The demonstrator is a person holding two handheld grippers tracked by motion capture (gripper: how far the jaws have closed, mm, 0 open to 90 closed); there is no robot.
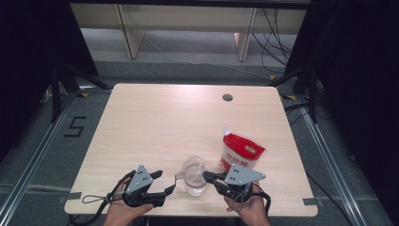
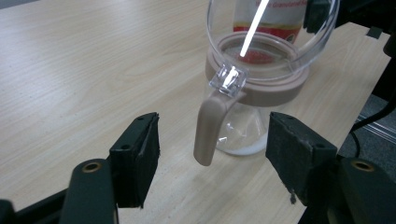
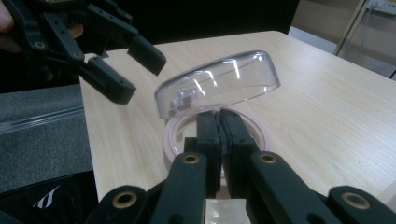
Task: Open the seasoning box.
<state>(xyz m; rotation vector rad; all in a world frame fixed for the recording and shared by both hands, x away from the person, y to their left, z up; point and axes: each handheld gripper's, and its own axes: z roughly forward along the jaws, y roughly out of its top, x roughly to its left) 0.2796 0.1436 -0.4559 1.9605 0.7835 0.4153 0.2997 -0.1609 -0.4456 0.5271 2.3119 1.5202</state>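
Observation:
A clear jug (image 1: 195, 176) with a beige rim and handle (image 2: 210, 130) stands near the table's front edge. Its clear lid (image 3: 219, 84) is tipped up on the hinge above the rim (image 3: 175, 135). My right gripper (image 1: 207, 175) comes in from the jug's right, and its jaws (image 3: 218, 119) are shut together on the lid's front edge. My left gripper (image 1: 164, 181) is to the jug's left. Its jaws (image 2: 212, 140) stand open on either side of the handle, and the pads are clear of it. A little white residue lies in the jug's bottom.
A red and white bag (image 1: 242, 151) stands just behind and right of the jug. The wooden table (image 1: 164, 122) has a cable hole (image 1: 227, 97) near its far edge. Black curtains and stands flank the table.

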